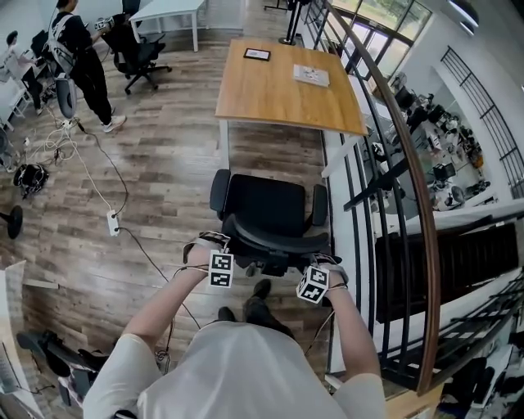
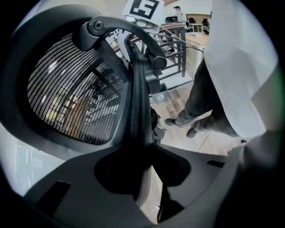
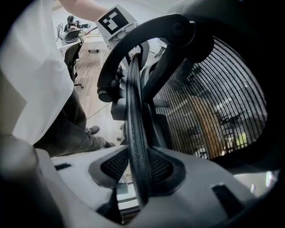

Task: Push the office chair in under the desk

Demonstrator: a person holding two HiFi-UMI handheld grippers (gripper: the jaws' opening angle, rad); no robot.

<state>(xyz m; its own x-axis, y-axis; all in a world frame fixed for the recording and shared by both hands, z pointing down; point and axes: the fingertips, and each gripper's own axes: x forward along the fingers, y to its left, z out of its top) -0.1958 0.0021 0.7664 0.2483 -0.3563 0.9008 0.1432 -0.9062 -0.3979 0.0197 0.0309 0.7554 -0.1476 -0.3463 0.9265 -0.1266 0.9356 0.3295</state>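
A black office chair (image 1: pixel 266 209) stands on the wood floor just in front of the wooden desk (image 1: pixel 282 90), its seat facing the desk. I stand behind it. My left gripper (image 1: pixel 230 248) is shut on the left part of the backrest's top rim (image 2: pixel 136 102), which runs between the jaws in the left gripper view (image 2: pixel 143 178), beside the mesh back (image 2: pixel 73 95). My right gripper (image 1: pixel 316 259) is shut on the right part of the same rim (image 3: pixel 135 120), which the jaws (image 3: pixel 139 178) pinch next to the mesh (image 3: pixel 209 107).
A curved handrail with black bars (image 1: pixel 407 176) runs close along the chair's and desk's right side, over a stairwell. A power strip with cables (image 1: pixel 113 222) lies on the floor at left. Another black chair (image 1: pixel 139 51), a standing person (image 1: pixel 83 61) and a white table (image 1: pixel 168 10) are far left.
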